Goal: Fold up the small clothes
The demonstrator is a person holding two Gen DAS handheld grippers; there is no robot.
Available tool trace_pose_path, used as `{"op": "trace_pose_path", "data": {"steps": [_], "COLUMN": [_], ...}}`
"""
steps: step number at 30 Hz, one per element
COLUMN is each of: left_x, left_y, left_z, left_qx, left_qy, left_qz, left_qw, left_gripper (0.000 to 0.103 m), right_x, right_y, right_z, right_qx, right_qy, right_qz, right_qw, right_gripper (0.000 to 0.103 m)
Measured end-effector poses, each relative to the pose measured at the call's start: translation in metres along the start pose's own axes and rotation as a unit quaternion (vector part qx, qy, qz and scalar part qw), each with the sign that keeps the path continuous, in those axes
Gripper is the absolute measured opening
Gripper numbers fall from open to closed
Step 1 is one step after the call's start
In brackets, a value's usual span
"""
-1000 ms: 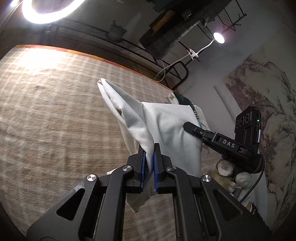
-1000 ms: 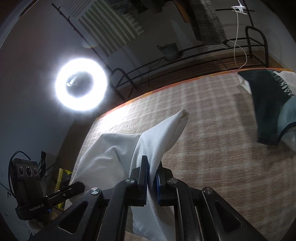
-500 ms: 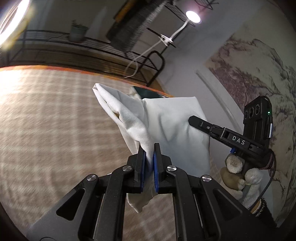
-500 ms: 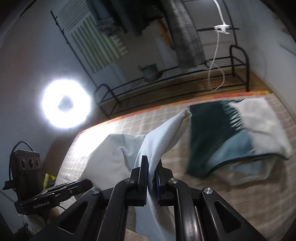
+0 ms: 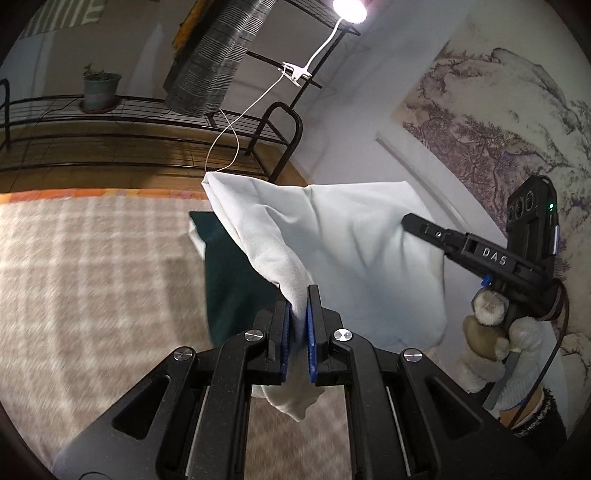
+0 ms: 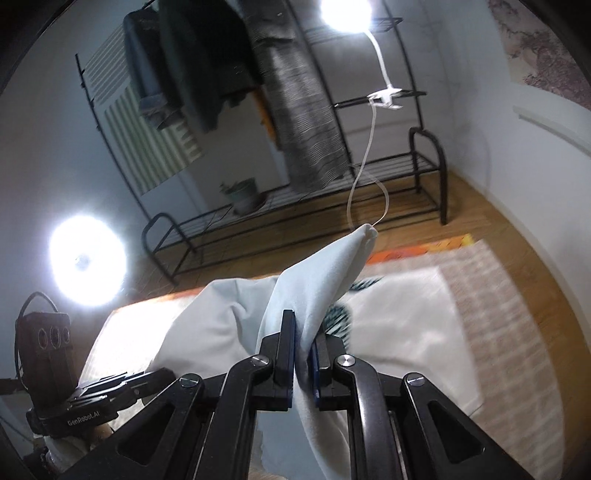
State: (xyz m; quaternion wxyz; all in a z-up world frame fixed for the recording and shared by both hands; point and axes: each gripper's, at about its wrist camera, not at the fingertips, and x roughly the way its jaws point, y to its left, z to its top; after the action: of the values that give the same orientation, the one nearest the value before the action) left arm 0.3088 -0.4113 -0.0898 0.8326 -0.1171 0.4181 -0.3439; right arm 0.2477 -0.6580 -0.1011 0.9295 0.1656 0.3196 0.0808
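Note:
A white cloth garment [image 5: 343,236] hangs in the air, stretched between both grippers above a checked mat [image 5: 92,277]. My left gripper [image 5: 298,295] is shut on one bunched edge of it. My right gripper [image 6: 303,325] is shut on the other edge [image 6: 325,273]; it also shows in the left wrist view [image 5: 410,221], pinching the cloth from the right. Below the held cloth lies a dark green and white folded garment [image 5: 229,280], seen in the right wrist view as a white piece with a dark patterned part [image 6: 402,325].
A black metal rack [image 6: 295,206] with a potted plant [image 6: 243,192] and hanging clothes [image 6: 303,110] stands beyond the mat's orange edge. A clip lamp [image 5: 347,7] and a ring light [image 6: 86,258] shine. A wood floor [image 6: 509,229] surrounds the mat.
Both grippers have lifted and tilted upward with the white cloth and swung to the right, bringing it over the dark green and white garment. The grips have not changed.

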Motion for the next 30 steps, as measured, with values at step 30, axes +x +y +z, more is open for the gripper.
{"op": "trace_pose_path", "data": {"steps": [30], "left_x": [0.040], "left_y": [-0.002], "left_z": [-0.014], "left_qx": [0.055], "left_qy": [0.032], "left_qz": [0.103], "left_qw": [0.9926], "left_gripper": [0.044], "right_x": [0.072], "right_y": [-0.068], "right_z": [0.013], "right_qx": [-0.050], "right_qy": [0.044], "right_qz": [-0.155], "right_qw": [0.986], "right_gripper": [0.027]}}
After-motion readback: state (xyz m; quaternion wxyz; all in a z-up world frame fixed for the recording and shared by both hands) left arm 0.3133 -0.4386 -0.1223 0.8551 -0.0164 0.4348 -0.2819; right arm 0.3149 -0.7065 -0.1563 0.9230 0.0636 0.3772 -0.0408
